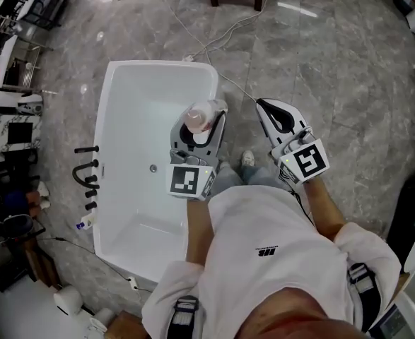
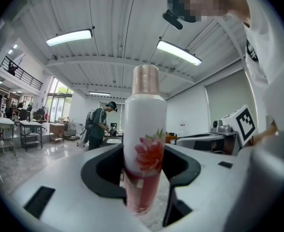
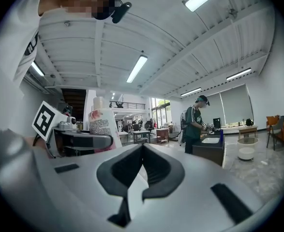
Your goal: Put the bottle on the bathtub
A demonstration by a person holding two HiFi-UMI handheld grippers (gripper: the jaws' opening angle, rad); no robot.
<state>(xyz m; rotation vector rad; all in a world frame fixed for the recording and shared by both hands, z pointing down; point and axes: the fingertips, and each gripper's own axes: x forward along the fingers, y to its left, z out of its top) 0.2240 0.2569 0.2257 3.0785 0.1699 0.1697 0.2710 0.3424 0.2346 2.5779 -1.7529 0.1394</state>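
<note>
Left gripper (image 2: 142,178): jaws closed partway, clamped on the bottle (image 2: 144,129) at its lower body, black pads hard against both sides. Bottle sits upright in the left gripper view: white body, pink flower print, see-through pinkish-red lower section, rose-coloured cap. In the head view the bottle (image 1: 196,119) is seen cap-on, in the left gripper (image 1: 201,124), over the right rim of the bathtub (image 1: 136,104) near its far corner; can't tell if the base touches the rim. Right gripper (image 3: 142,153): jaws fully together, holding nothing, over the grey stone floor (image 1: 320,62) just right of the tub. Tub interior: bare white, with a drain (image 1: 153,167) mid-floor. Black taps (image 1: 85,175) on its left rim.
</note>
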